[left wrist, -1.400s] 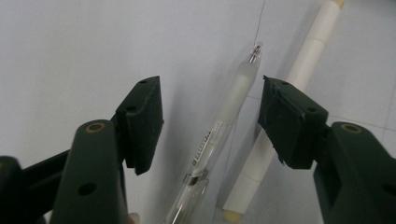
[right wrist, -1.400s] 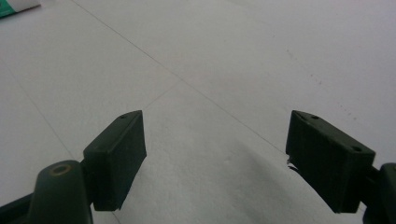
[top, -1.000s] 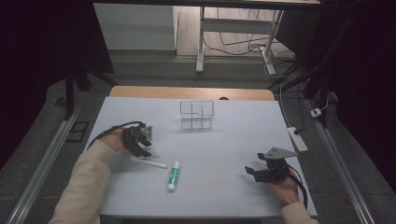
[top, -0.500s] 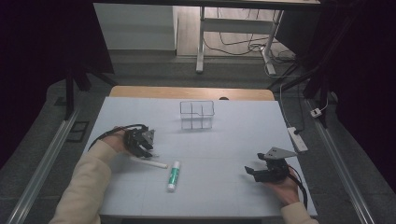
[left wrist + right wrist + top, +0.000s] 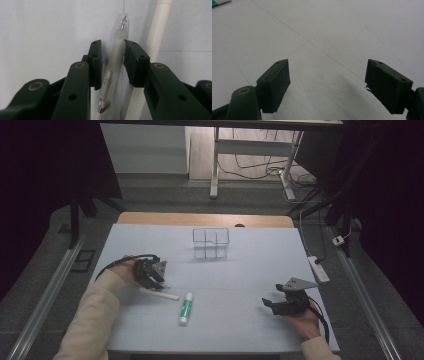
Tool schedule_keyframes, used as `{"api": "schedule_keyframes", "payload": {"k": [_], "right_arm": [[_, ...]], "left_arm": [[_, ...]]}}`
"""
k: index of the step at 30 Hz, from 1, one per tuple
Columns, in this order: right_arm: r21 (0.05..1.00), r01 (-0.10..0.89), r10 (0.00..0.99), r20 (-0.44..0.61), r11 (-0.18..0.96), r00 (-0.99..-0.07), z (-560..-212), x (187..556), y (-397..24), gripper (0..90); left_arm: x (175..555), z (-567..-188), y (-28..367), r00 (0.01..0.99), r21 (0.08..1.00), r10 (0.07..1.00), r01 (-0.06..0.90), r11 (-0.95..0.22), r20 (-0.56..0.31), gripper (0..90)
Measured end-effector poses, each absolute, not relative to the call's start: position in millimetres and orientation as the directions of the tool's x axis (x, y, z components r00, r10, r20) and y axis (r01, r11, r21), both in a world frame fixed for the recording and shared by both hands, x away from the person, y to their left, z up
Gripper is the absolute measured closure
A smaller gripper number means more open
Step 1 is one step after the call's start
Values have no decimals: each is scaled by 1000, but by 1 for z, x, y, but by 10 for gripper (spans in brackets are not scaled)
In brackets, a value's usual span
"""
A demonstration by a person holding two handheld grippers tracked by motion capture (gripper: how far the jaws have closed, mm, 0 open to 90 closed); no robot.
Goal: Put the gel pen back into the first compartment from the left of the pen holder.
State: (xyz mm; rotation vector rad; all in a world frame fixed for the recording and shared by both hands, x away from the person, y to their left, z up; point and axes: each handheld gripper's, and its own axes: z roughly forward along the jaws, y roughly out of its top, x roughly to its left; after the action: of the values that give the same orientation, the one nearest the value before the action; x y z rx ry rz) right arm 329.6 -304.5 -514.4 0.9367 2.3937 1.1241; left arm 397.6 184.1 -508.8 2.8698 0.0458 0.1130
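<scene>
A clear pen (image 5: 111, 75) with a metal clip lies on the white table, right between the jaws of my left gripper (image 5: 113, 47). The jaws have just been closing on it. The right pad (image 5: 133, 60) sits against the pen's barrel, while a narrow gap remains at the left pad, so the gripper is open. From above, my left gripper (image 5: 149, 279) points down at the table's left side. My right gripper (image 5: 270, 304) rests open and low at the right (image 5: 327, 72), with bare table between its jaws.
A white stick (image 5: 160, 294) lies right beside the pen (image 5: 152, 50). A green and white tube (image 5: 185, 308) lies just to its right. A clear divided box (image 5: 211, 242) stands at the back middle. A power strip (image 5: 318, 269) sits off the table's right edge.
</scene>
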Motion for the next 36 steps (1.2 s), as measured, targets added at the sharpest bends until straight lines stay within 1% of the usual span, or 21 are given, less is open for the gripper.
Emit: {"api": "schedule_keyframes", "payload": {"k": [13, 23, 29, 33, 36], "right_arm": [[771, 423, 686, -25, 476, -727, -514, 329, -304, 191], [770, 424, 686, -25, 477, -727, -514, 329, -305, 190], [772, 423, 690, -27, 475, -724, -515, 329, -304, 190], [771, 423, 690, -29, 476, -723, -514, 329, -304, 190], [771, 423, 687, -26, 477, -727, -514, 329, -305, 191]], "left_arm": [[399, -510, 186, 999, 281, -23, -36, -959, 50, 792], [400, -510, 188, 995, 291, -70, -86, -953, 66, 798], [399, -509, 186, 992, 274, -95, -113, -955, 77, 800], [399, -509, 186, 993, 277, -90, -108, -955, 80, 801], [400, -508, 187, 993, 282, -68, -92, -955, 94, 801]]}}
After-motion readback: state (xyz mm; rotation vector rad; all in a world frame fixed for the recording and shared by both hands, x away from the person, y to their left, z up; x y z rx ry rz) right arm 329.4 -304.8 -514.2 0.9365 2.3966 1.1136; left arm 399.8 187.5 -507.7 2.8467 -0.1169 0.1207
